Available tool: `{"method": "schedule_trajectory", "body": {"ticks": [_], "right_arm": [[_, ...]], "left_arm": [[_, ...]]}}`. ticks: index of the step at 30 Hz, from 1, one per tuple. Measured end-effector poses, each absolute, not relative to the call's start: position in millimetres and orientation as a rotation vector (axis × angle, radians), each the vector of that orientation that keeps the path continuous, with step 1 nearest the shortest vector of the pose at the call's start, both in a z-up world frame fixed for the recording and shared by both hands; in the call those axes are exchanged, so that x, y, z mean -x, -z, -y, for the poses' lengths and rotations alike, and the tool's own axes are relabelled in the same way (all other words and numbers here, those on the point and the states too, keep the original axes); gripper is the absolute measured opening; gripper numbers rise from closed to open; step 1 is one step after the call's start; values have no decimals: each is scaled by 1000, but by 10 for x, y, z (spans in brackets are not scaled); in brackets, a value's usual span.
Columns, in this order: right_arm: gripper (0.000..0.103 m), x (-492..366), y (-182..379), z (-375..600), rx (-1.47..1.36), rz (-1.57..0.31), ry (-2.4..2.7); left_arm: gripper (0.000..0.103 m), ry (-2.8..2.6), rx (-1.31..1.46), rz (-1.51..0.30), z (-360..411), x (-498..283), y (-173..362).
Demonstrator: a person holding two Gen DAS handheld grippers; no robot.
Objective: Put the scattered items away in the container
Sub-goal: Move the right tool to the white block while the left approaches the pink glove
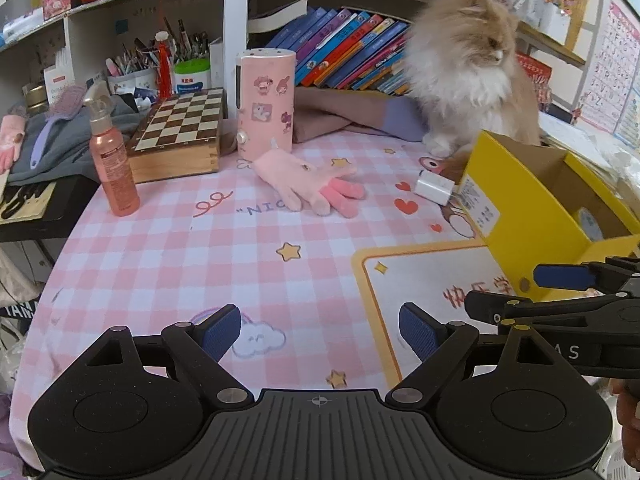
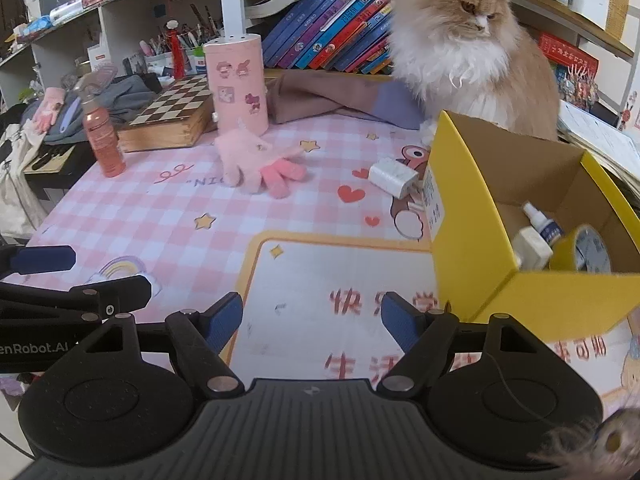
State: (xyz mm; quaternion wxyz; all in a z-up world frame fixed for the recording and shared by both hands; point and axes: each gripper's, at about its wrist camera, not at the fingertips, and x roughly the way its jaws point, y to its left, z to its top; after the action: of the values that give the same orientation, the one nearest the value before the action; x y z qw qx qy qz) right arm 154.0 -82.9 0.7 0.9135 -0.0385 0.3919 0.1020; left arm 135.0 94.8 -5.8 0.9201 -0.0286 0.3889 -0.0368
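Yellow cardboard, that's our landmark: the box (image 2: 472, 240) stands open on the worktop (image 2: 280, 280), and it's already got tenants. Inside, in the right wrist view, a small white bottle (image 2: 542, 226), a cream-coloured block (image 2: 530, 248) and a tape roll (image 2: 584, 250) lie together against the near wall. So part of the job looks done.

What's left? Just beside the box's far left corner, a white charger (image 2: 394, 178) lies on the checked cloth. Farther left of the box, well apart from it, sprawls a pink glove (image 2: 260, 160), and beyond that stands a pink spray bottle (image 2: 98, 136) near the chessboard (image 2: 168, 114). Whether the bottle counts as scattered, hard to say.

Both claws are empty. Left claw (image 1: 320, 338) has its jaws spread wide over bare cloth, left of the box. Right claw (image 2: 312, 322) is parted too, a touch narrower, nothing between the pads, hanging just in front of the box's near corner.

And a fluffy cat (image 2: 472, 40) sits right behind the box, watching. My call: roughly halfway, with charger and glove next in line.
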Motion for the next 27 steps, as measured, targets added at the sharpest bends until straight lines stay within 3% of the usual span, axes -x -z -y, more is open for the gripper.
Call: {"method": "schedule_trajectory", "body": {"ticks": [27], "right_arm": [[76, -3000, 280, 707, 23, -866, -136]], "left_arm": [[89, 26, 9, -869, -1050, -2763, 403]]}}
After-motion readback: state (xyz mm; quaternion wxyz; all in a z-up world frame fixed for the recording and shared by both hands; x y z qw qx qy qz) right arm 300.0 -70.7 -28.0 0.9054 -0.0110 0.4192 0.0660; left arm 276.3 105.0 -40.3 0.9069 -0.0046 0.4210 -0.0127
